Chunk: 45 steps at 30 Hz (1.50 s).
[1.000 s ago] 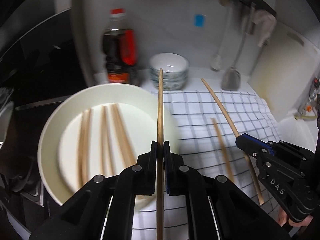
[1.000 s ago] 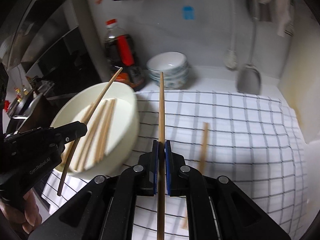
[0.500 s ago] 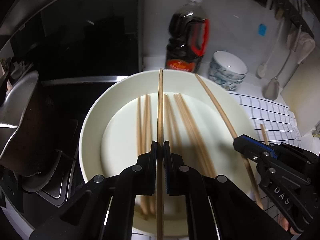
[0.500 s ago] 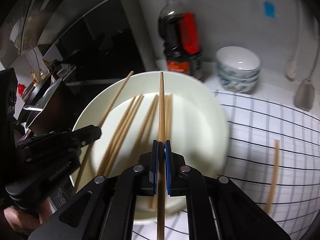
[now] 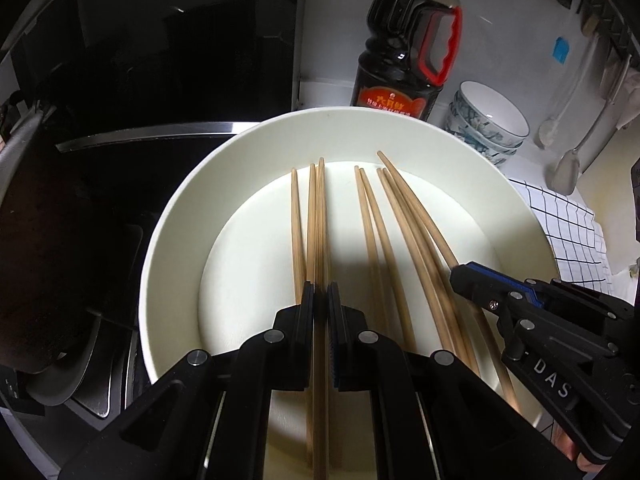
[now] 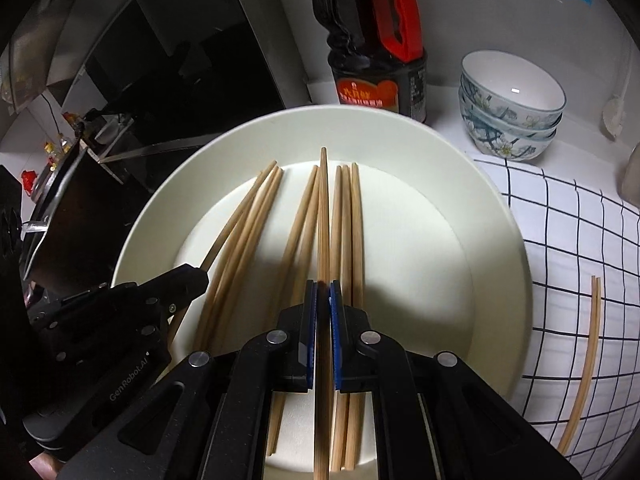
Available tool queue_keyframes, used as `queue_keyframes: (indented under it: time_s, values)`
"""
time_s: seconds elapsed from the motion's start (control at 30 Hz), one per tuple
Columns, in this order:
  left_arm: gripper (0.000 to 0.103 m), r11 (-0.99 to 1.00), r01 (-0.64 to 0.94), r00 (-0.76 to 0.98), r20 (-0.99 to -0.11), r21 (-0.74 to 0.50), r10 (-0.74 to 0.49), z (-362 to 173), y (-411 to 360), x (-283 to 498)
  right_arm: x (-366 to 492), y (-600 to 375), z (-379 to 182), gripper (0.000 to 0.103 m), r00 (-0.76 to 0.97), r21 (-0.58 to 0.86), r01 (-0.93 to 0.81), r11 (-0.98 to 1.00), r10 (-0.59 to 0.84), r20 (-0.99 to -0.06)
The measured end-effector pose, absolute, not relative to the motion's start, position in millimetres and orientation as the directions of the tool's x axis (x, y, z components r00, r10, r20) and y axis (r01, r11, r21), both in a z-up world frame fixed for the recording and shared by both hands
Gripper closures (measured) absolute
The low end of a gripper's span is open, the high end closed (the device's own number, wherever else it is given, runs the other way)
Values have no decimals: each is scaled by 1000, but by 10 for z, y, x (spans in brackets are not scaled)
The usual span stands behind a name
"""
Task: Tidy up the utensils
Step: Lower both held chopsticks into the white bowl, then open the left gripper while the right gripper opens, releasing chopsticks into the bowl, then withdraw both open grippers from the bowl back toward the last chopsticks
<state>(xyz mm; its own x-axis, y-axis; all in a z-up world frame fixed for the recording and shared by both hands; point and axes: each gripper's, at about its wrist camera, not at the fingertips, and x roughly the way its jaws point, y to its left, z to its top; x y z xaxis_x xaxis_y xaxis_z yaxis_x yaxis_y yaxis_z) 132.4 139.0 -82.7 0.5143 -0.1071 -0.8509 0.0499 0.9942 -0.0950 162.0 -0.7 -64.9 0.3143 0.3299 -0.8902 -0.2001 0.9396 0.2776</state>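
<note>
**Chopsticks going into the plate, two at a time**

Jaws of the left gripper (image 5: 320, 292) are pressing nearly shut on a single bamboo chopstick (image 5: 320, 216), and that stick is reaching forward over the white plate (image 5: 176, 216), its tip hanging above the plate's far half. Just to its side, the right gripper (image 6: 323, 290) is likewise clamping one chopstick (image 6: 324, 216) between its blue pads, pointing the same way over the plate's middle. Both tools are tilting steeply down toward the plate, so the sticks are probably about to be laid down rather than carried further.

Inside the plate, several loose chopsticks (image 6: 240, 232) are already lying roughly parallel, some in pairs. One more pair (image 6: 588, 356) is waiting outside the plate, on the checked cloth (image 6: 560, 240) that is spreading from the plate's right edge. Behind the plate a dark soy sauce bottle (image 5: 404, 52) and stacked bowls (image 6: 512, 108) are standing against the wall.

Judging by this, most of the collecting is done: two sticks are being delivered, and the pair on the cloth is still needing a trip.
</note>
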Motion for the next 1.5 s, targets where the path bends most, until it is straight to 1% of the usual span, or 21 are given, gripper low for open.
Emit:
queue_keyframes:
  time_s: [0.23,0.3,0.33,0.37,0.4,0.43,0.47,0.53,0.6,0.7,0.77,1.03,1.2,1.5]
  values:
    - [95,995,48,495,-863,-92,-104,-883,1391,1400,1677,-7,-728,97,307,271,-182,945,316,-898]
    - [91,995,37,493,-865,-88,-94,-879,1402,1402,1686,-19,-726,97,310,267,-178,947,311,-898]
    - [79,996,34,496,-864,-84,-90,-865,1408,1397,1689,-30,-719,96,314,265,-176,948,309,-898]
    - [63,996,32,504,-860,-79,-85,-847,1415,1385,1681,-52,-702,95,319,265,-173,949,308,-896]
    - [54,997,25,516,-853,-68,-71,-817,1425,1368,1672,-65,-692,95,319,265,-170,949,308,-896]
    - [40,998,15,531,-845,-61,-60,-780,1440,1349,1659,-86,-677,93,323,264,-167,950,306,-896]
    - [37,998,7,539,-840,-61,-55,-750,1457,1334,1651,-105,-663,91,326,262,-165,951,304,-895]
    - [35,998,-9,541,-839,-64,-49,-706,1492,1323,1617,-139,-634,86,333,259,-164,952,300,-894]
    - [30,998,-29,543,-839,-58,-33,-676,1535,1308,1563,-183,-595,84,339,260,-163,952,301,-891]
    - [26,997,-51,549,-835,-60,-22,-629,1582,1262,1512,-240,-555,81,342,267,-163,950,308,-888]
    - [22,996,-58,552,-834,-61,-19,-604,1592,1228,1472,-259,-511,76,348,269,-165,949,311,-884]
    - [20,997,-56,554,-832,-57,-17,-543,1502,1033,1303,-297,-332,71,371,277,-186,943,329,-868]
    - [17,997,-57,558,-830,-55,-14,-504,1404,924,1185,-367,-261,68,383,277,-188,942,330,-863]
    - [16,998,-34,573,-819,-52,-24,-394,1145,743,1034,-634,-177,64,399,282,-165,945,325,-857]
